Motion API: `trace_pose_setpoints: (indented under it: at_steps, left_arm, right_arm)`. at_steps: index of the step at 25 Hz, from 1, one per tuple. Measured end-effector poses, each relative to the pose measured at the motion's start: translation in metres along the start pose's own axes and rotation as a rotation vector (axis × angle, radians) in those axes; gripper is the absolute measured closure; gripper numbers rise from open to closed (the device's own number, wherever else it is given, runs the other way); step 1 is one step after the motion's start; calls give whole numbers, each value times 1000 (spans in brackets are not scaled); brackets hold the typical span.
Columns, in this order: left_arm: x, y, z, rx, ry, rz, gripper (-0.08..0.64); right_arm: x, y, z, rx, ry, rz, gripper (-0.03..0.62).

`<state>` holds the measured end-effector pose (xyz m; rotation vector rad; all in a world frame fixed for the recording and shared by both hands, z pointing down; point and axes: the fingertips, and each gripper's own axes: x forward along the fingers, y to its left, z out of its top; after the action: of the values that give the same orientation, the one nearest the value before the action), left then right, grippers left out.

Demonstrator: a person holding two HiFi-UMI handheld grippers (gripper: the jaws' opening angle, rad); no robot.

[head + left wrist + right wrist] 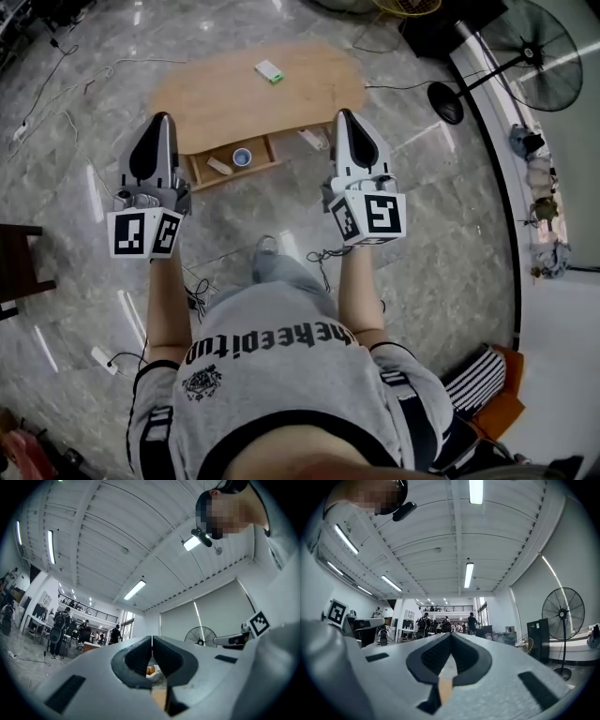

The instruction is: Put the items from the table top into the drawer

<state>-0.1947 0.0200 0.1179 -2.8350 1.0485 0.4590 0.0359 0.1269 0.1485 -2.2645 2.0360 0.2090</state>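
Head view: small green-and-white box (269, 71) sits on the wooden table (216, 94), near the far edge, right of centre. It is the only item I can see on the top. Drawer (199, 174) is pulled open on the near side of the table. Inside it are a round blue-and-white thing (242, 157) and a small pale block (219, 165) just left of it; can't tell what either is.

Both grippers are held up in front of the person, well short of the table and pointing toward it. Left gripper (161, 119) lines up with the drawer's left end, right gripper (345, 114) with the table's right end.

Left gripper view: tips meet, jaws clenched, nothing between them. Right gripper view: same, pads pressed together, empty.

Surroundings: grey marble floor (441, 234) with cables trailing across it, and a standing fan (534, 42) at far right.
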Motion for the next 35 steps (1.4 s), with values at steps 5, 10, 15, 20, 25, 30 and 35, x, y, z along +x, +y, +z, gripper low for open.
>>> trace_pose_setpoints:
  at_steps: [5, 10, 15, 20, 25, 30, 35]
  left_arm:
    - [28, -6, -9, 5, -2, 18, 549]
    - [44, -9, -16, 13, 7, 34, 549]
    - [60, -2, -23, 23, 16, 43, 549]
    - [83, 15, -37, 20, 27, 33, 549]
    - [121, 33, -49, 8, 23, 6, 549]
    - [162, 58, -60, 2, 20, -25, 548]
    - [204, 83, -66, 3, 15, -58, 549]
  right_arm:
    - [20, -24, -7, 8, 5, 35, 589]
    - [34, -39, -15, 30, 5, 52, 589]
    - [54, -45, -25, 44, 18, 65, 589]
    - [82, -49, -36, 46, 29, 60, 589]
    - [117, -60, -43, 41, 34, 34, 589]
    - [159, -69, -45, 33, 28, 6, 589]
    - [204, -75, -48, 34, 20, -16, 589]
